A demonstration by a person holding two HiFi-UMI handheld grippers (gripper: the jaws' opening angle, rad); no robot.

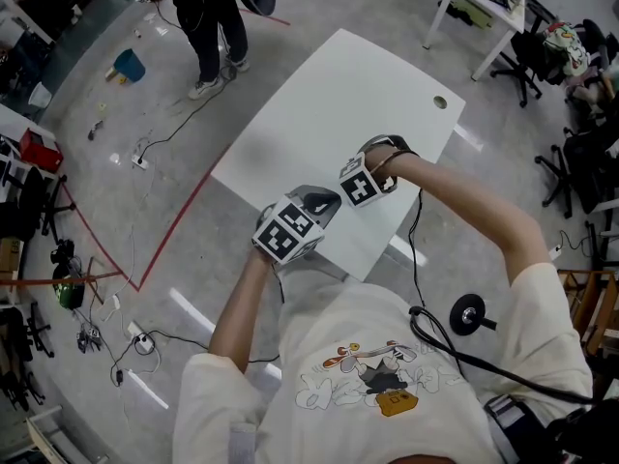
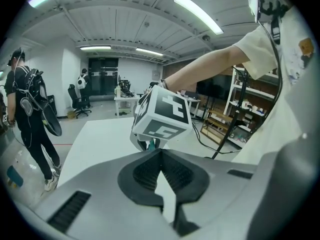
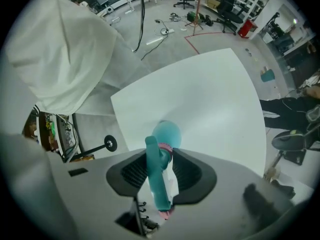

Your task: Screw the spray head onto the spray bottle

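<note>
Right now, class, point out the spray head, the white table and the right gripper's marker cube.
spray head [image 3: 156, 174]: right gripper view, middle of its teal trigger.
white table [image 1: 319, 104]: head view, bare part of the top.
right gripper's marker cube [image 2: 167, 114]: left gripper view, its patterned front face.

The person is wearing a cream short-sleeved T-shirt, which is carrying an orange-and-grey cartoon print at the lower middle of the head view. A black cable is trailing over it at lower right. The left gripper and right gripper are each bearing a white cube with black square markers, and are showing grey shells with black ribbed pads.
</note>
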